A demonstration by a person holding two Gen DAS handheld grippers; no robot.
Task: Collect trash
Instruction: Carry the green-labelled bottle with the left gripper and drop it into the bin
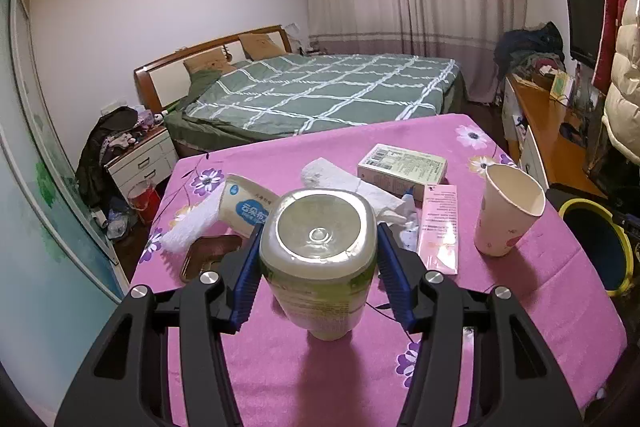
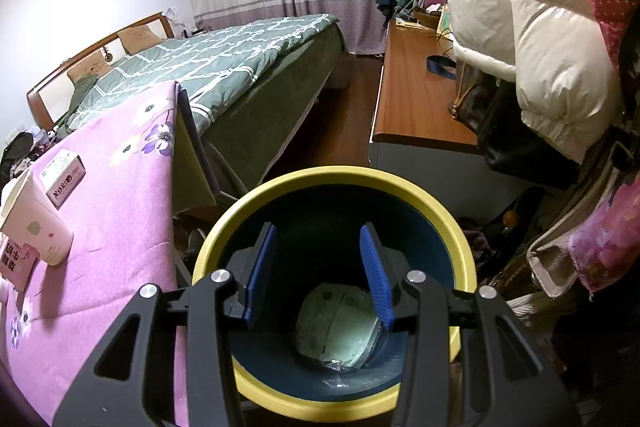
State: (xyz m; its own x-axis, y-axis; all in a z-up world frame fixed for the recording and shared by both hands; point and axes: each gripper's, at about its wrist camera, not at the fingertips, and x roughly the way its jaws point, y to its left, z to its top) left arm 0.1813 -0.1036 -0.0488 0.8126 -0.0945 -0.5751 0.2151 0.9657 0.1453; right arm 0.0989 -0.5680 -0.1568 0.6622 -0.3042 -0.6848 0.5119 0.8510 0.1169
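Note:
My left gripper (image 1: 318, 259) is shut on a clear plastic bottle with a green label (image 1: 320, 267), held bottom-forward above the pink flowered tablecloth (image 1: 280, 367). On the table lie a paper cup (image 1: 506, 215), a pale green box (image 1: 402, 173), a pink packet (image 1: 438, 227), crumpled tissue (image 1: 352, 183) and a white wipes pack (image 1: 244, 205). My right gripper (image 2: 318, 275) is open and empty over the yellow-rimmed dark bin (image 2: 440, 199), which holds a pale green wrapper (image 2: 340, 323). The bin also shows in the left wrist view (image 1: 600, 247), right of the table.
A brown tray (image 1: 208, 253) lies at the table's left. The cup (image 2: 36, 223) and box (image 2: 64, 175) show at the right view's left edge. A bed (image 1: 312, 91) stands behind the table. A wooden desk (image 2: 416, 87) and hanging white coat (image 2: 520, 11) stand right of the bin.

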